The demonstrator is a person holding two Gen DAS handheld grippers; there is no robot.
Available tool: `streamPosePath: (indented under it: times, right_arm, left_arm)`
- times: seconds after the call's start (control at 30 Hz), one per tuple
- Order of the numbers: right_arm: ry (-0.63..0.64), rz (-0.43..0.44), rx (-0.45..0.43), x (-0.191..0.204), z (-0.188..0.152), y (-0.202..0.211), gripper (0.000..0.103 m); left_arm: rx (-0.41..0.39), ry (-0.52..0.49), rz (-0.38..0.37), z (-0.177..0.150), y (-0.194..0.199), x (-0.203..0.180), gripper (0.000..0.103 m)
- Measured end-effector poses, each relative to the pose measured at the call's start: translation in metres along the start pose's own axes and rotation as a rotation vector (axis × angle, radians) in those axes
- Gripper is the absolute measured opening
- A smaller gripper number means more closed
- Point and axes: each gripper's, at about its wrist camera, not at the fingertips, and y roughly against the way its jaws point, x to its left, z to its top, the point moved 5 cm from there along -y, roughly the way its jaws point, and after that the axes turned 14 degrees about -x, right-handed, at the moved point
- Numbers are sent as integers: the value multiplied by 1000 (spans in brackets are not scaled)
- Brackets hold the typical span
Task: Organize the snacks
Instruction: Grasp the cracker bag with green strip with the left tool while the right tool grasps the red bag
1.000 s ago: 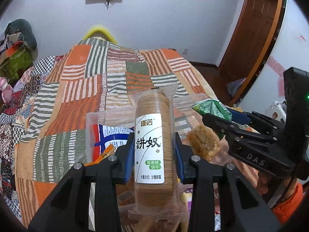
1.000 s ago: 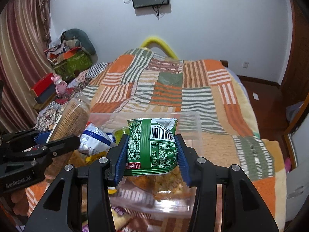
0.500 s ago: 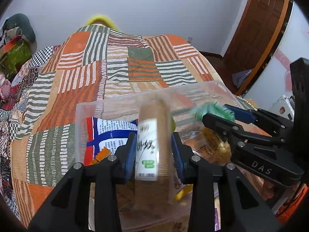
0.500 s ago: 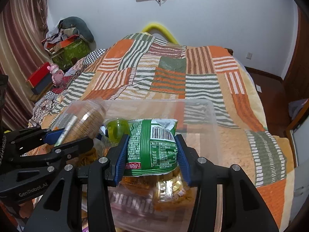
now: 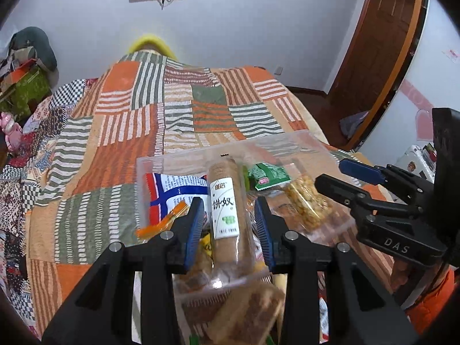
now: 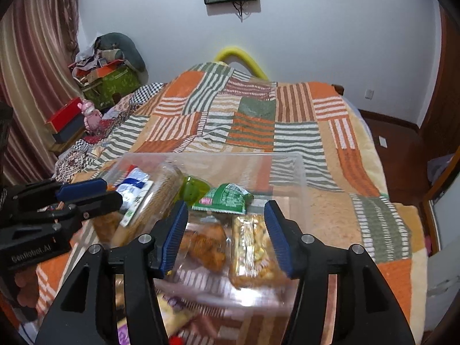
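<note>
A clear plastic bin [image 5: 293,141] [image 6: 290,158] sits on the patchwork bed and holds several snacks. My left gripper [image 5: 228,224] is open; the cracker roll [image 5: 227,215] lies between its blue pads, loose in the bin. It also shows in the right wrist view [image 6: 149,210]. My right gripper [image 6: 225,233] is open and empty above the bin. The green snack bag [image 6: 224,198] [image 5: 267,175] lies in the bin beyond its fingertips. A blue-and-white bag [image 5: 175,192] lies at the bin's left.
In the bin there are also a peanut brittle pack [image 6: 253,247], a fried snack pack [image 6: 207,244] and a green jelly cup [image 6: 194,189]. More snacks lie under the grippers at the near edge. The quilt [image 5: 143,120] stretches beyond. Clutter [image 6: 106,72] stands left.
Both grippers opened. The left let go of the cracker roll and the right let go of the green bag; both snacks now lie in the bin.
</note>
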Motion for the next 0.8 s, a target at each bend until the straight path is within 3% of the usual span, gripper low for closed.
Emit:
streamPosePath:
  times: [0.1, 0.37, 0.5, 0.8]
  right_arm:
    - [33, -6, -24, 4, 1, 20, 54]
    - [9, 44, -44, 18, -16, 62, 57]
    - [16, 47, -36, 28, -28, 70, 58]
    - [4, 48, 45, 38, -73, 74, 75]
  left_arm:
    - [-14, -9, 3, -2, 21, -2, 37]
    - [2, -21, 27, -31, 65, 1, 65]
    - [33, -10, 44, -53, 76, 8, 68]
    - [90, 18, 68, -102, 96, 23, 71]
